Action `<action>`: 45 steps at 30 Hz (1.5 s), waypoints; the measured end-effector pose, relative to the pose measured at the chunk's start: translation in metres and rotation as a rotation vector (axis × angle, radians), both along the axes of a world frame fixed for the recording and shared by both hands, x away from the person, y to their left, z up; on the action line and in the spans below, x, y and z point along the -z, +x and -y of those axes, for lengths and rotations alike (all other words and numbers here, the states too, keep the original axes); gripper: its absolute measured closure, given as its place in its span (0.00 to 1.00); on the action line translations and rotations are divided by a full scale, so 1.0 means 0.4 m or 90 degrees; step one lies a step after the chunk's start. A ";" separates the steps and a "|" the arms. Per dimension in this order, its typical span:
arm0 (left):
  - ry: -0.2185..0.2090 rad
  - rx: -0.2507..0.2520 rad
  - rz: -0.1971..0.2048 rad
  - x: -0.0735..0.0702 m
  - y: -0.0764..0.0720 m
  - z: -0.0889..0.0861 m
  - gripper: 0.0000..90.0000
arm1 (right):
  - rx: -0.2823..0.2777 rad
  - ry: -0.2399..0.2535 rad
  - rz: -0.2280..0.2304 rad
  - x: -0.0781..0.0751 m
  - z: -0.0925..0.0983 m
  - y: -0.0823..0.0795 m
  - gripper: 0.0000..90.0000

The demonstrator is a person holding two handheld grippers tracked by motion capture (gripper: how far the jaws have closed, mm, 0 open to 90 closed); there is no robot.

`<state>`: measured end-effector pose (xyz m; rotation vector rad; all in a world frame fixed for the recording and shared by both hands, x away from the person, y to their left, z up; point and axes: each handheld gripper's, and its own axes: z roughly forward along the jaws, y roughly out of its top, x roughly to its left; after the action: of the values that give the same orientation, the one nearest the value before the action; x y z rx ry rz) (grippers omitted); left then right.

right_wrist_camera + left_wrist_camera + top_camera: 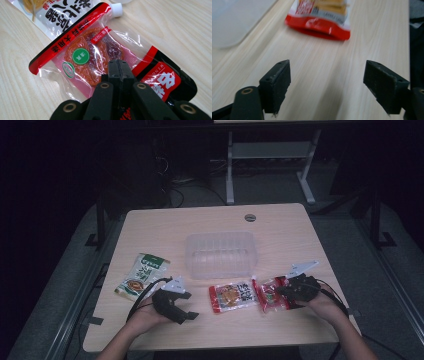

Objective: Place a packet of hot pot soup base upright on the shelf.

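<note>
Right gripper view showed the right gripper [119, 65] clamped on the clear red packet [100, 55] near the table's [280, 225] front edge; the left gripper [328, 82] stood apart, empty.

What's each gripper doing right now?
Left gripper: open, nothing between its fingers.
Right gripper: closed, resting on the clear red snack packet; grip cannot be told.

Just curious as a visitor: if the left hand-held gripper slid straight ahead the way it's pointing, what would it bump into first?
Probably the red snack packet, which lies across the bare table ahead of the open left hand-held gripper. The clear plastic container sits off to one side.
</note>
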<state>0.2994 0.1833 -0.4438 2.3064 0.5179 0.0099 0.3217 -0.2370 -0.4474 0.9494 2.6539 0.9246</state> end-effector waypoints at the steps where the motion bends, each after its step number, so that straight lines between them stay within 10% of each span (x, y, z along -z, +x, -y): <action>1: 0.000 0.000 0.000 0.000 0.000 0.000 0.27 | 0.000 0.000 0.000 0.000 0.000 0.000 1.00; 18: -0.058 0.047 0.001 -0.063 0.055 0.200 0.99 | 0.100 0.067 0.002 -0.029 0.064 -0.010 0.58; 45: -0.050 0.120 0.025 -0.009 0.133 0.472 1.00 | 0.246 0.088 0.039 -0.051 0.247 -0.061 0.40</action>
<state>0.3526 -0.0056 -0.4403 2.2639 0.2747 -0.0545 0.2974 -0.3356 -0.4269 1.3770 2.2600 1.0274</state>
